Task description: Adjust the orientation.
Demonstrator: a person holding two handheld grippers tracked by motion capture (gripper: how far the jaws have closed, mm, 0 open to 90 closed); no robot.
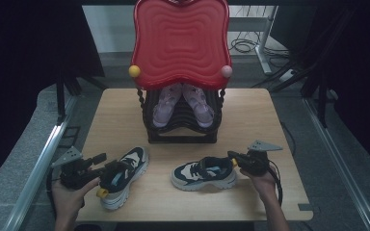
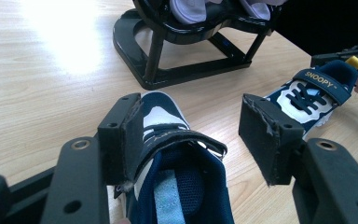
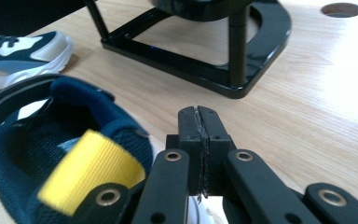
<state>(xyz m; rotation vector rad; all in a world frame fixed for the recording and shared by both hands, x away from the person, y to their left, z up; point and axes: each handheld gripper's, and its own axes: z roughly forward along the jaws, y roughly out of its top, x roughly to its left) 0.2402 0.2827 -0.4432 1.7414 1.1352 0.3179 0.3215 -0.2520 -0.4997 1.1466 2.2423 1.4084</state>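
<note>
Two navy and white sneakers lie on the wooden table (image 1: 250, 113). The left sneaker (image 1: 123, 174) (image 2: 177, 182) points away from me. My left gripper (image 1: 105, 166) (image 2: 189, 121) stands open around its heel opening, one pad against the strap side, the other apart from the shoe. The right sneaker (image 1: 204, 173) (image 3: 51, 149) lies sideways with its toe to the left and a yellow heel tab (image 3: 91, 172). My right gripper (image 1: 232, 158) (image 3: 199, 116) is shut on nothing, right beside that heel. In the left gripper view the right sneaker (image 2: 312, 93) lies farther off.
A black shoe rack (image 1: 183, 137) (image 2: 168, 70) (image 3: 233, 60) stands mid-table under a red wavy panel (image 1: 180, 41), and a pair of pink shoes (image 1: 166, 103) rests on it. Cables lie on the floor at the back right. A round hole (image 3: 340, 9) opens in the tabletop.
</note>
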